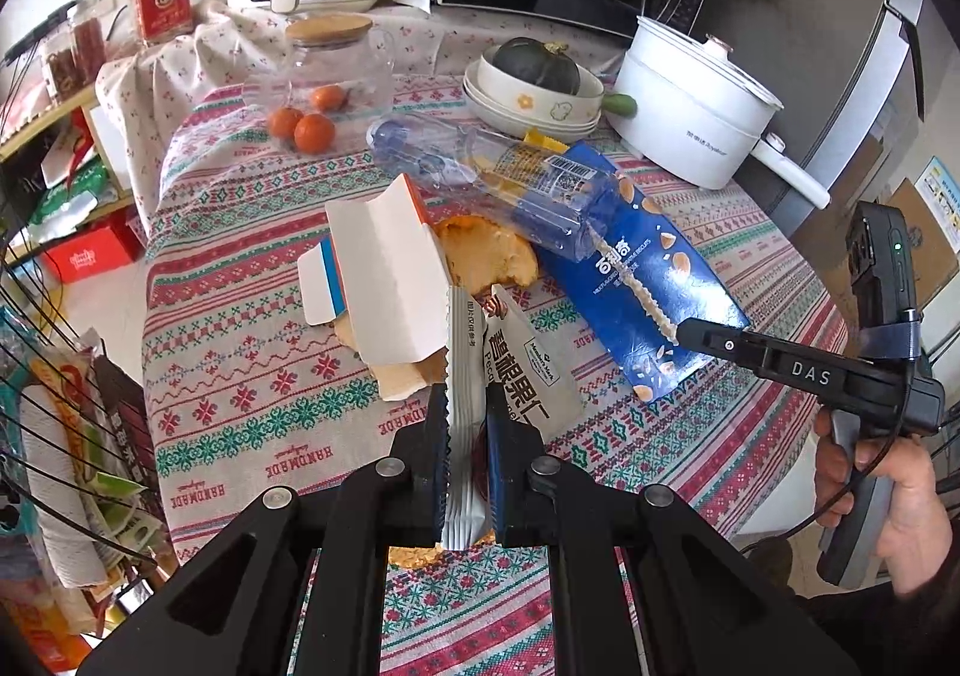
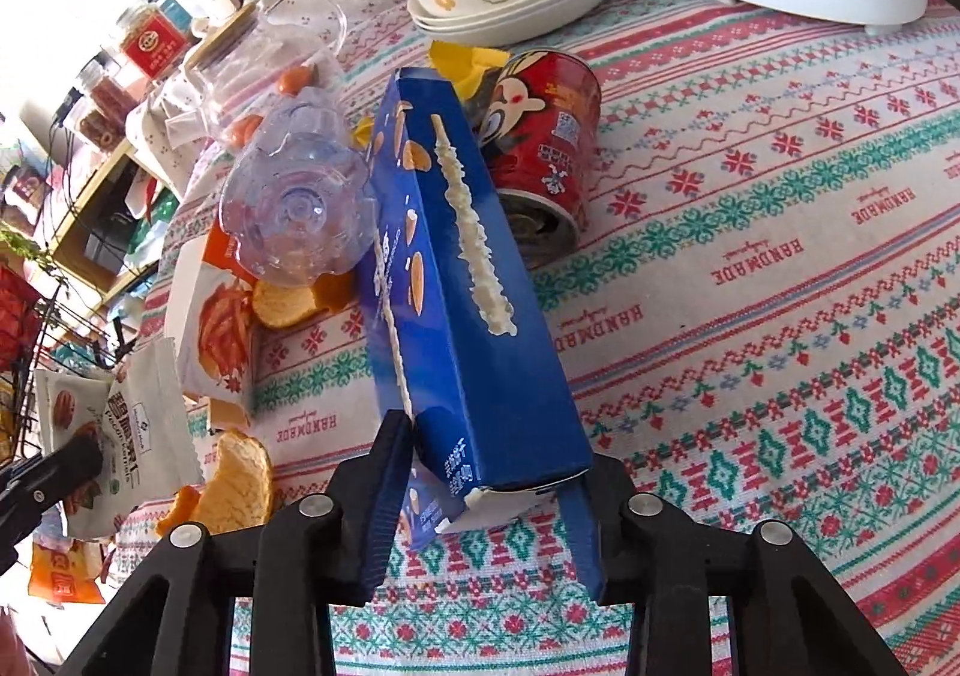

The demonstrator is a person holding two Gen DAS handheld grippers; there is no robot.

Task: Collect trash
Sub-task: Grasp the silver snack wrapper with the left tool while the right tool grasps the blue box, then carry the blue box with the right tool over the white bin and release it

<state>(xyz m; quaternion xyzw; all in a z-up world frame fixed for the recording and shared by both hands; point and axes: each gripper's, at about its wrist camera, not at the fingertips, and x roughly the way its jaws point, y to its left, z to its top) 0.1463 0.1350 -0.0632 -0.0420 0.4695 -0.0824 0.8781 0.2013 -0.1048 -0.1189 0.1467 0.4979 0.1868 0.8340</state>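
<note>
The blue biscuit box [image 2: 474, 316] hides most of the red can [image 2: 549, 147] behind it and lies at centre frame on the table [image 2: 780, 316], its glue strip torn white. The right gripper [image 2: 480, 502] is clamped on the box's near end. The left gripper [image 1: 468, 466] is pinched tight on a silver snack wrapper [image 1: 480, 376], low in its view.

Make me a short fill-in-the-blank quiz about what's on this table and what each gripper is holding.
1. The left gripper is shut on a ____ snack wrapper.
2. The right gripper has its fingers around a ____ biscuit box.
3. A clear plastic ____ lies across that box.
4. The dark green squash sits in a ____.

Missing words: white; blue; bottle; bowl
</note>
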